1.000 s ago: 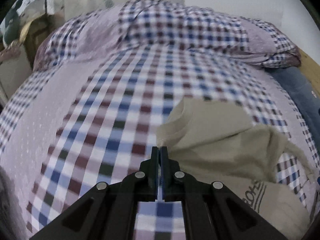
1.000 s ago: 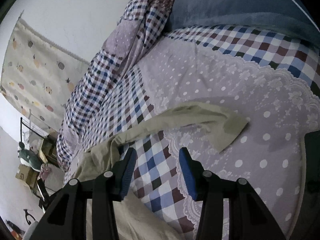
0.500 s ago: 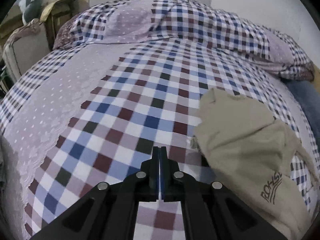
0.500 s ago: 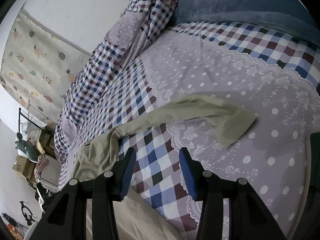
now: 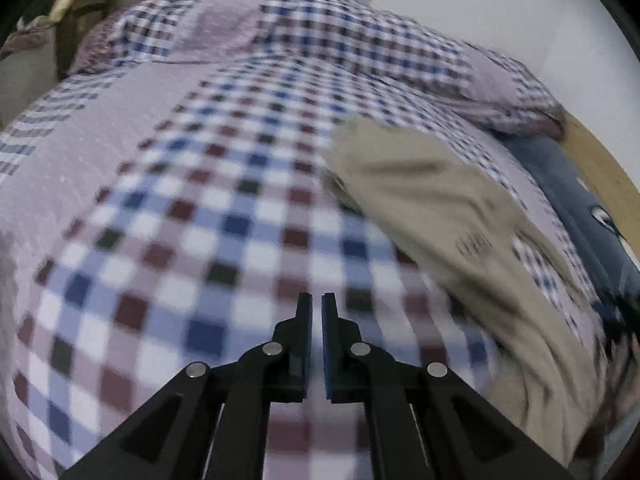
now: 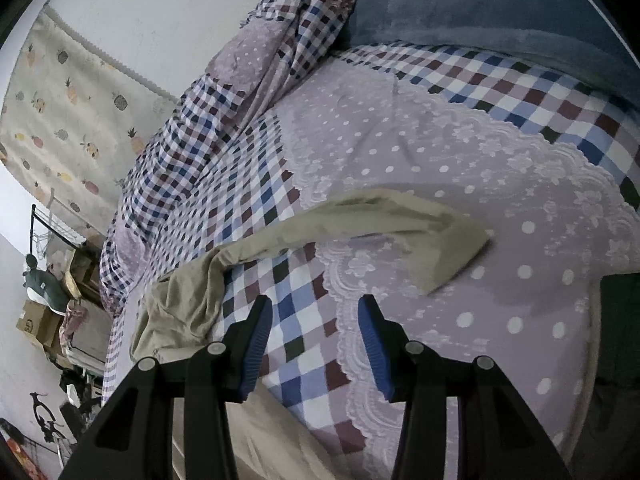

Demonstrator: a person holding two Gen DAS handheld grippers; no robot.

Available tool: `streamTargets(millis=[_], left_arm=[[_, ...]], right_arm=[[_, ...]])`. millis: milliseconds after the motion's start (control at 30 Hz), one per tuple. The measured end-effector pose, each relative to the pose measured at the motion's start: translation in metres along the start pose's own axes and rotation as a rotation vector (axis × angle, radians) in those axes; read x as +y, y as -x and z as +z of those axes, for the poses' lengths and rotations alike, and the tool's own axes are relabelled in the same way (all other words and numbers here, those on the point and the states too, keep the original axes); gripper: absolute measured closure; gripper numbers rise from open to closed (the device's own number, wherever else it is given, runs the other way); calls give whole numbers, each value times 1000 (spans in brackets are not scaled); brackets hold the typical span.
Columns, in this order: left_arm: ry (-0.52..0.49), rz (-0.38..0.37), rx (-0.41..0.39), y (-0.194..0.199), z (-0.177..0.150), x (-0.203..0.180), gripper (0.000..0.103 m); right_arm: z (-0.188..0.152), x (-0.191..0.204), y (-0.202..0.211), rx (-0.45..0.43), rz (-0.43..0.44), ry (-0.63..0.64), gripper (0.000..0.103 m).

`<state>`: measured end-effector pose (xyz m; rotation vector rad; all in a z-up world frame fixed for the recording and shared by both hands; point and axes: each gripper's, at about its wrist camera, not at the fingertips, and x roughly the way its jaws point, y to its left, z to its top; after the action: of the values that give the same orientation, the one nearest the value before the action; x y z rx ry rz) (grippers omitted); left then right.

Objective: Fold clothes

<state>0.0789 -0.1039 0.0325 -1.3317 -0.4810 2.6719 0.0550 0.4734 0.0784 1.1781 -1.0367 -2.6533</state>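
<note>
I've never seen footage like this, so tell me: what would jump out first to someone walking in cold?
The checked bedspread in blue, maroon and white fills both views. On it lies a beige garment, one long sleeve stretched across the lilac dotted lace panel. At the bottom of each view a black gripper juts in: the left gripper nearly closed and empty, the right gripper wide open just short of the sleeve.

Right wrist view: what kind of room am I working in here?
Most likely a bedroom. The beige garment lies on a bed with a checked bedspread, a bunched quilt against the wall, and a blue pillow at one end.
</note>
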Motion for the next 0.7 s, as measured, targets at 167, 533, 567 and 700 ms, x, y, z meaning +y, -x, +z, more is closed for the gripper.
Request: streamTargets(millis=[167,533,567,700], left_arm=[[-19,-142,56,17,-46,-13,64],[-134,-306,169,22,-82,-48,46],[-154,-319,180,21,-84,-51,43],[-224,-339,194,18,-88,-67,21]], right_arm=[[-4,-6,7,40,-13,68,54],[-55,-31,46,205,-26,293,54],[-61,-34,51,220,-23,313,54],[-82,-46,65,247,-65,355,54]])
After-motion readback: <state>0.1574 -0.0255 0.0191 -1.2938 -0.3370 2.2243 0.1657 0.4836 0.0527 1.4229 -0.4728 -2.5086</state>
